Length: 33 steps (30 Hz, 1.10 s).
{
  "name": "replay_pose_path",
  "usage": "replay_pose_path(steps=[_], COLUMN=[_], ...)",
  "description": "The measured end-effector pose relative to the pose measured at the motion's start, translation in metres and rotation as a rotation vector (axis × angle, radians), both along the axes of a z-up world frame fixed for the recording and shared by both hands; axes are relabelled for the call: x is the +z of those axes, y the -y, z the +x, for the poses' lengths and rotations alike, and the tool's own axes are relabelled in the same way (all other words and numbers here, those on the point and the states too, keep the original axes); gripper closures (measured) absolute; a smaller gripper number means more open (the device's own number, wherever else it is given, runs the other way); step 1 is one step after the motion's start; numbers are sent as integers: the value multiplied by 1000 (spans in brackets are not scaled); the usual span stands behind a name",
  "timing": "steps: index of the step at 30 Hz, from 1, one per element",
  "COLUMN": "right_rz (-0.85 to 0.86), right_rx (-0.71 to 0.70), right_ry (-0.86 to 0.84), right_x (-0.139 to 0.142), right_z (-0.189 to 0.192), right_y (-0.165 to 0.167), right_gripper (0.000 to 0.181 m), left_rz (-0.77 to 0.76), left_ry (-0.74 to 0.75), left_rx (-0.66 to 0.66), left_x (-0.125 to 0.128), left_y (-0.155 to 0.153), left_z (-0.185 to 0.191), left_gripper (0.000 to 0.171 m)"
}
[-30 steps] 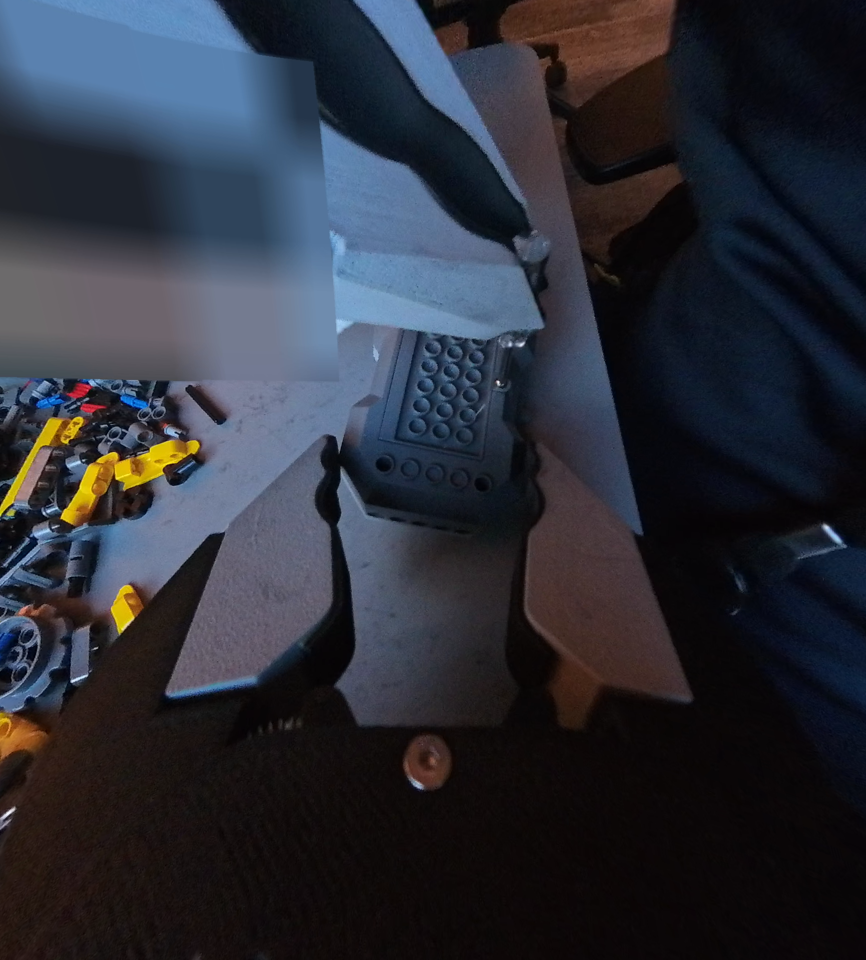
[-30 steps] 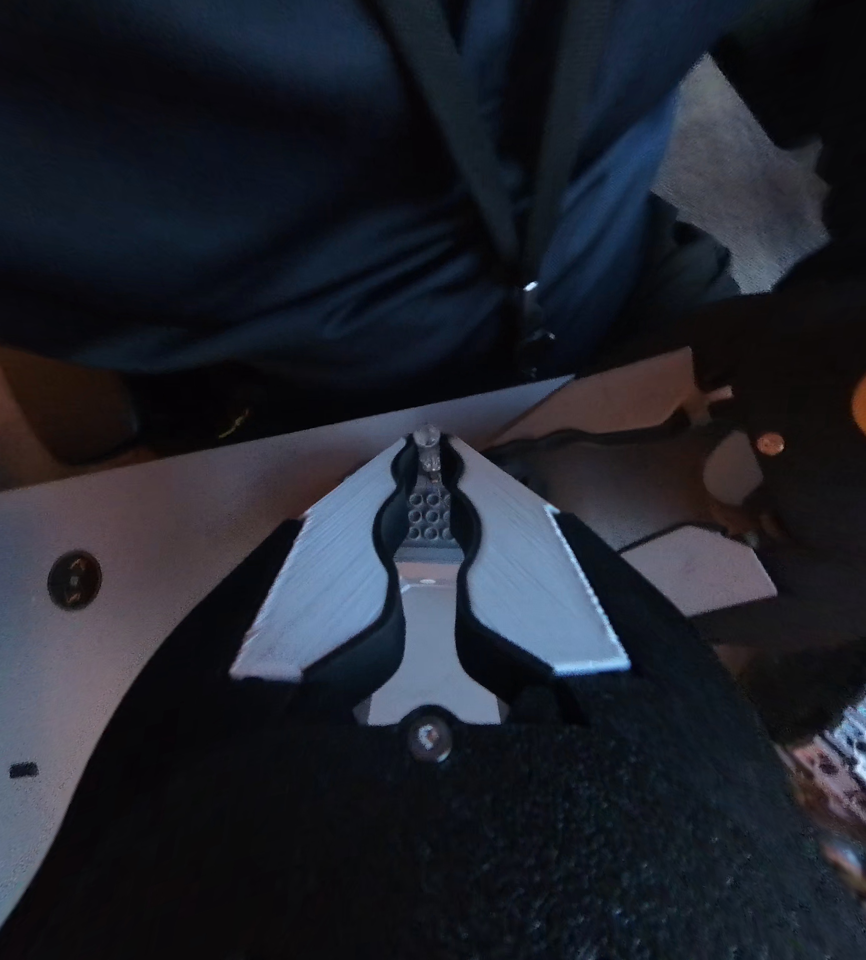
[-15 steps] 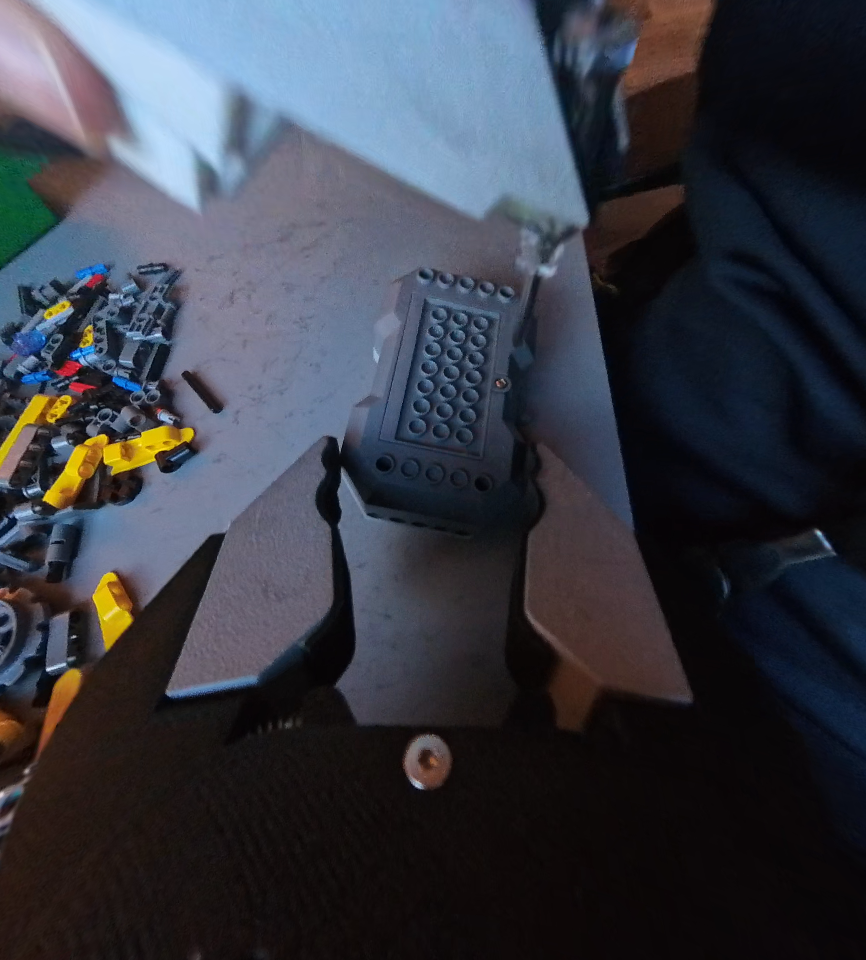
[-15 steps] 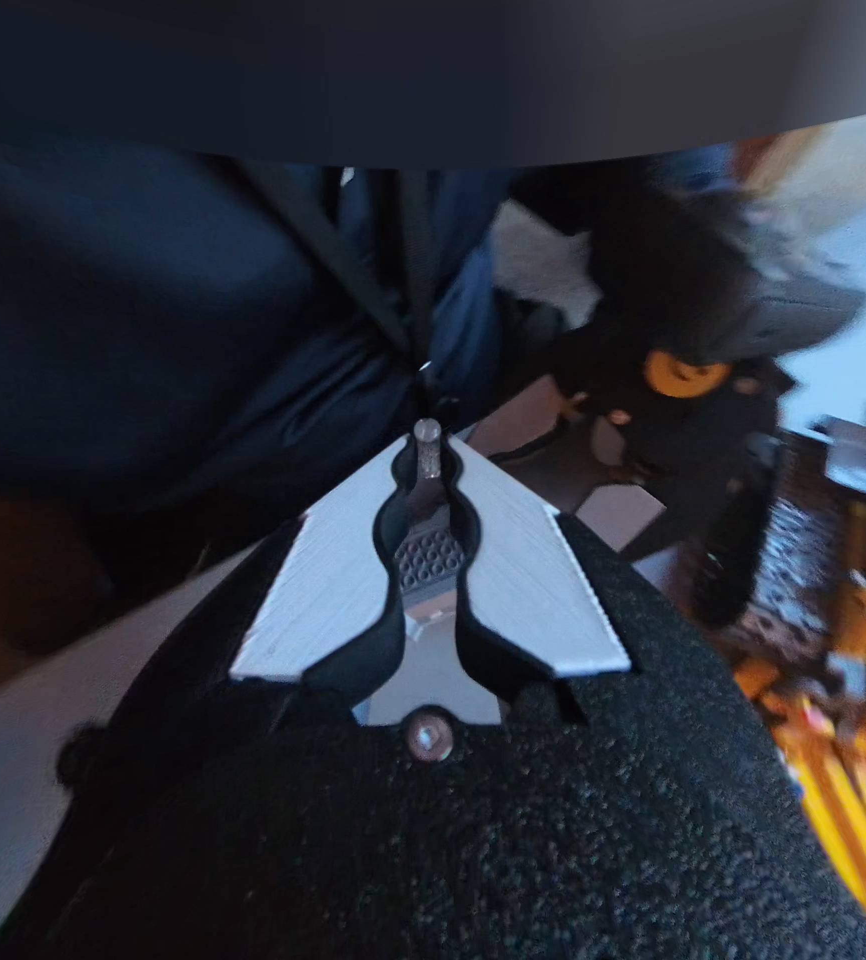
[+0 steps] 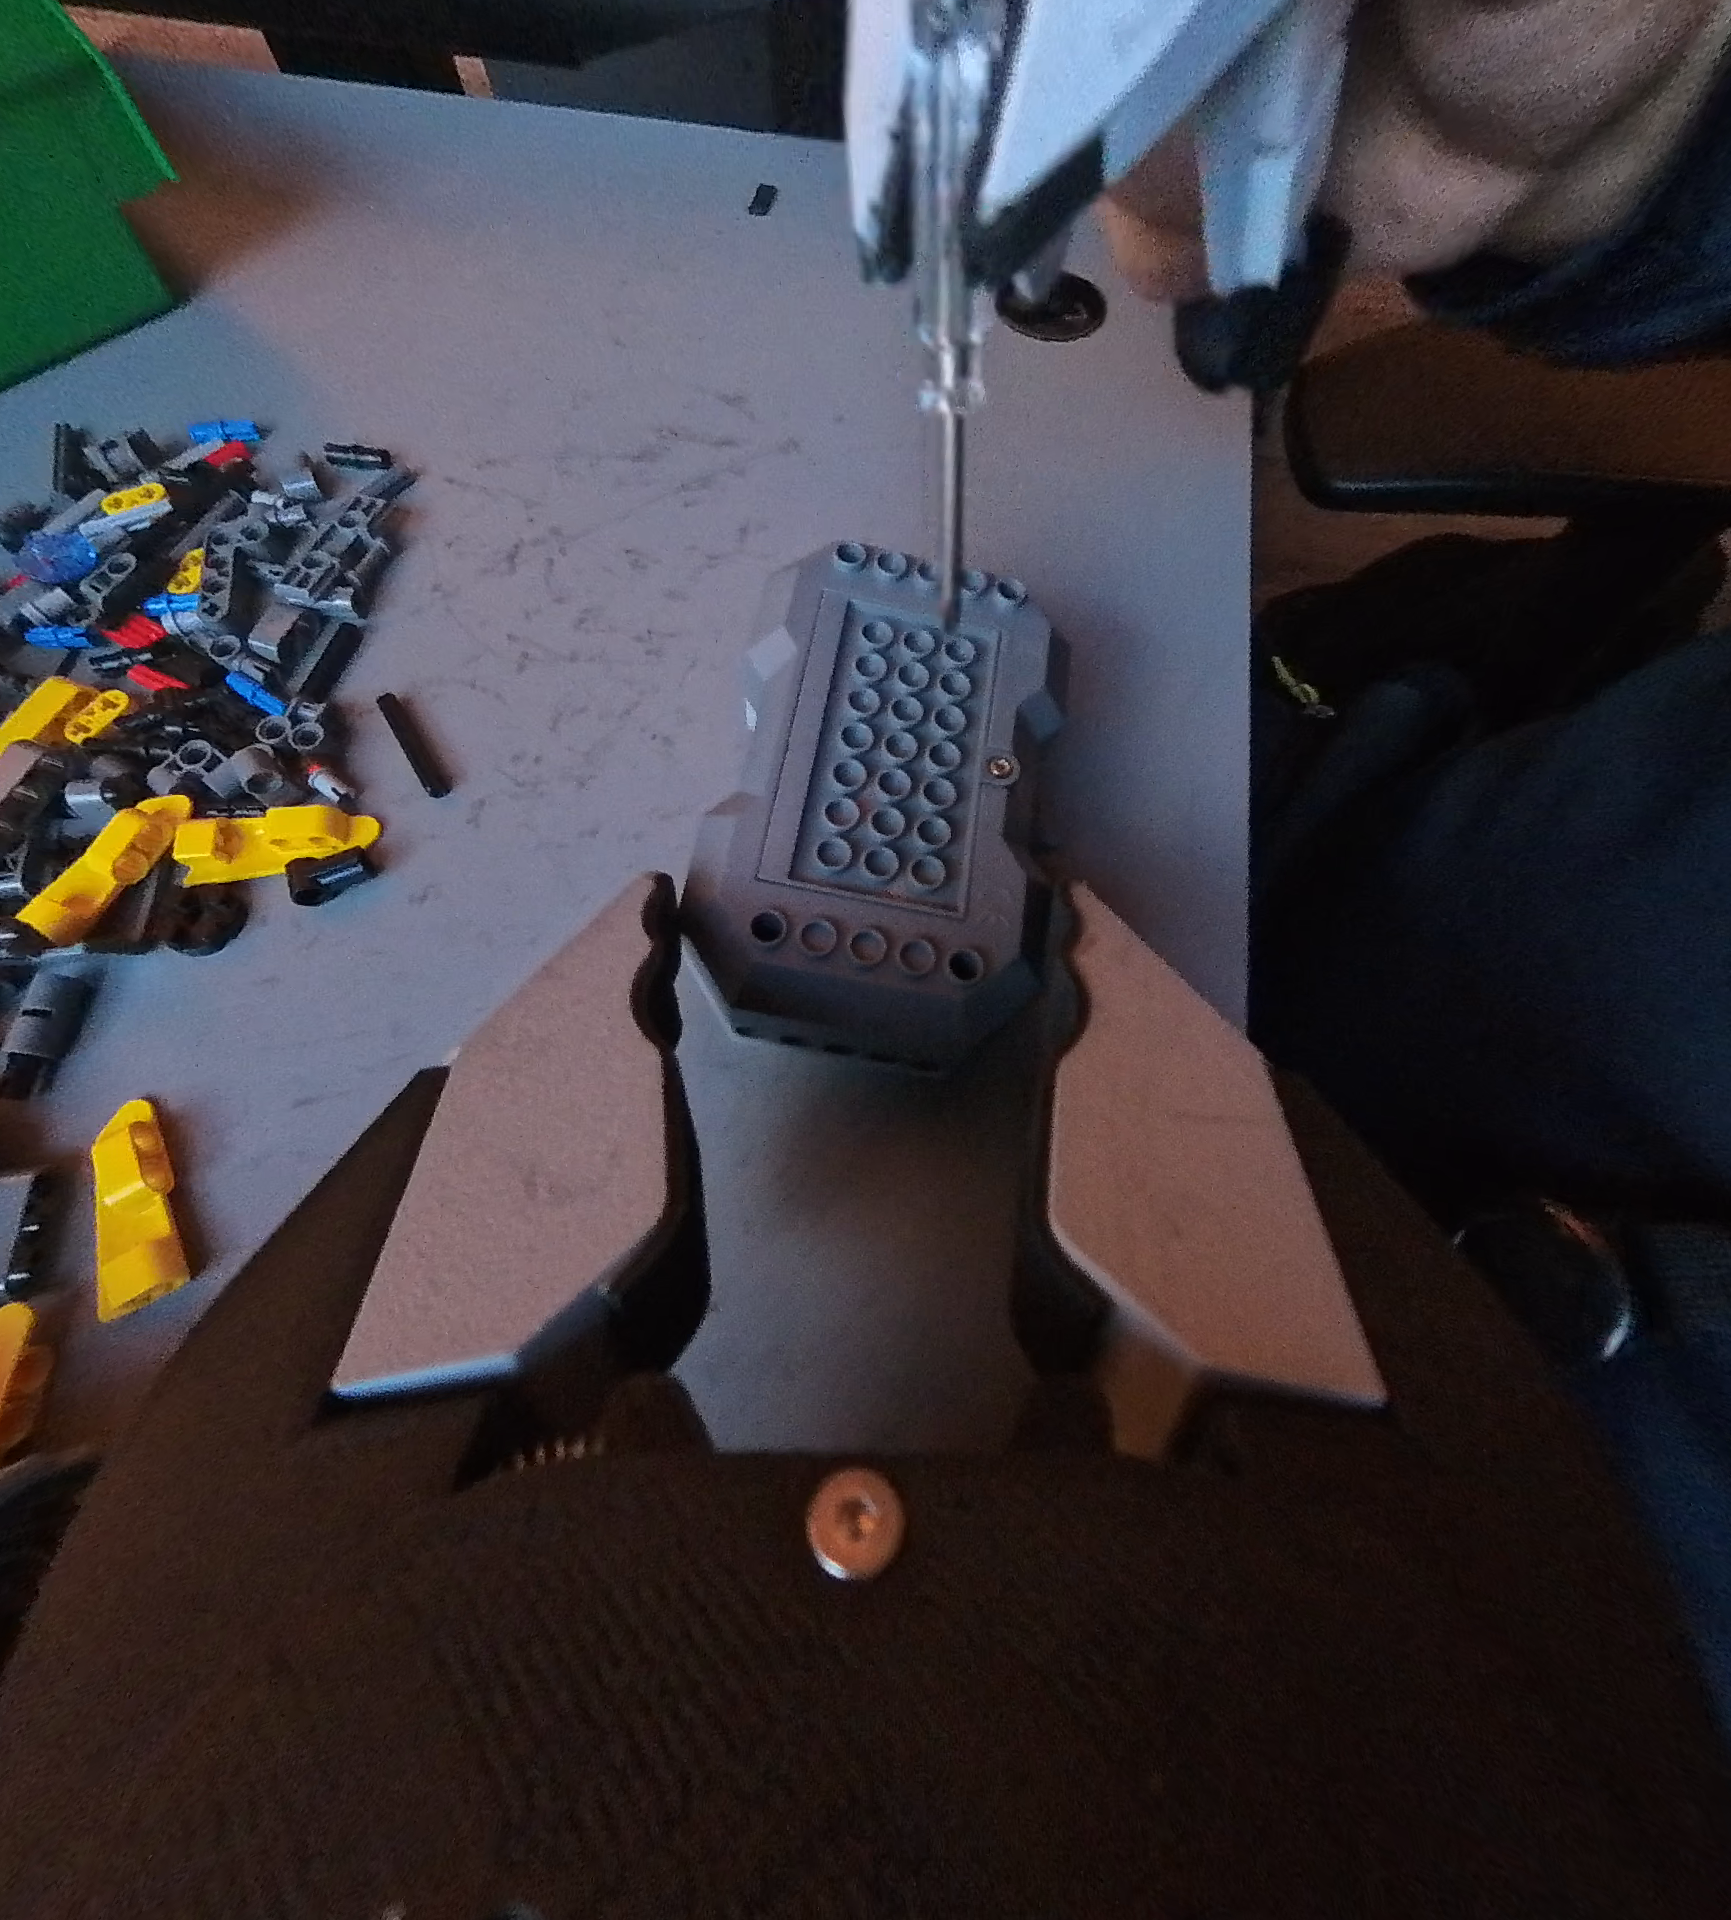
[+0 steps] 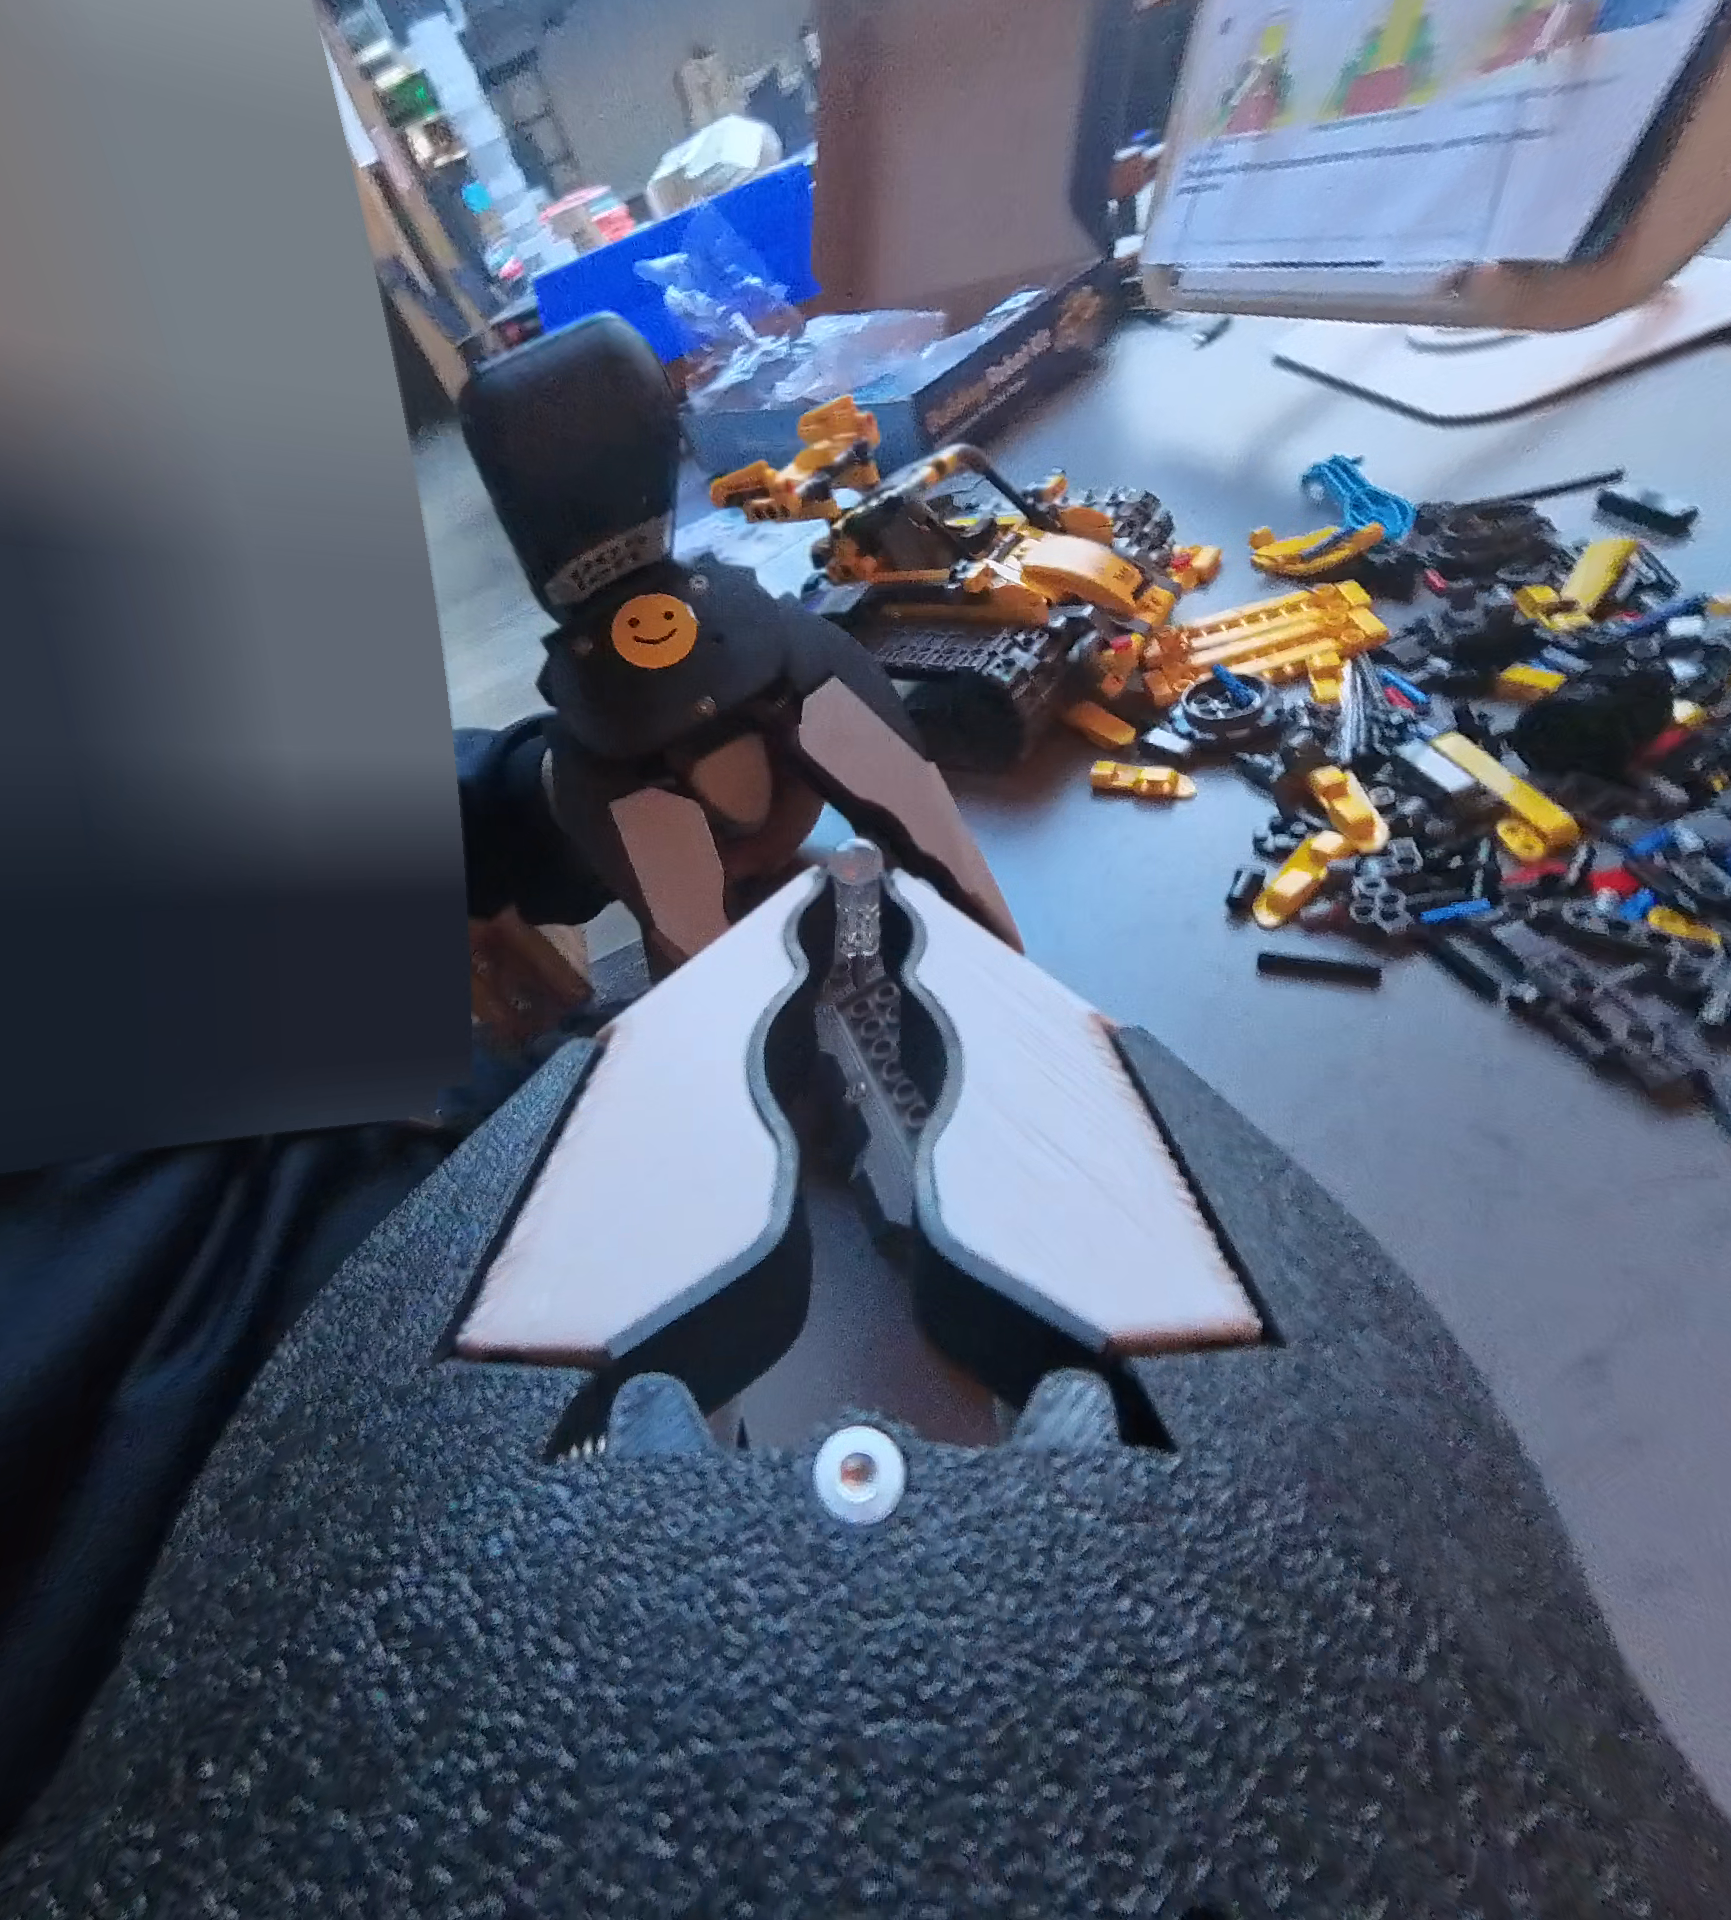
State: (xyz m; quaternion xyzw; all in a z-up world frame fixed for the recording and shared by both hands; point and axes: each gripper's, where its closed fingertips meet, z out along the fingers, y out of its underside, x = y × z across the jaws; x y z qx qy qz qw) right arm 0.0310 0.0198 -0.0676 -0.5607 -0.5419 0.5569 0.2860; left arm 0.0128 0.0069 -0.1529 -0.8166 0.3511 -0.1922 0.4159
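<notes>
Left tongs (image 5: 861, 914) clamp the grey battery box (image 5: 887, 790); right tongs (image 6: 856, 883), gripping a clear-handled screwdriver (image 5: 949, 416), have swung upright onto its studded lid.

Right hand-held gripper (image 5: 934, 156) swung upright above grey studded box (image 5: 892, 790); screwdriver (image 5: 949, 488) tip on its far end.

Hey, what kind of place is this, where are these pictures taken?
Probably a workshop or lab desk used for building brick models: a grey table strewn with loose building pieces, a half-built yellow vehicle model, a monitor, and cluttered shelves behind.
</notes>
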Motion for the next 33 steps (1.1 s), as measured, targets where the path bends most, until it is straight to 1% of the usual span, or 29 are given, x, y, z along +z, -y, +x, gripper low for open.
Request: replay_pose_path(steps=[3, 10, 21, 33], right_rz=[30, 95, 80, 116], right_rx=[-55, -56, -57, -61], right_ry=[3, 35, 41, 47], right_x=[-8, -26, -27, -27], right_z=[7, 6, 7, 6], right_y=[1, 8, 10, 13], right_gripper=[174, 174, 174, 174], left_rz=[-8, -54, -69, -65], left_ry=[8, 50, 65, 60], left_rx=[13, 14, 3, 3], left_x=[0, 0, 0, 0], left_y=[0, -1, 0, 0], left_z=[0, -1, 0, 0], left_gripper=[104, 105, 105, 104])
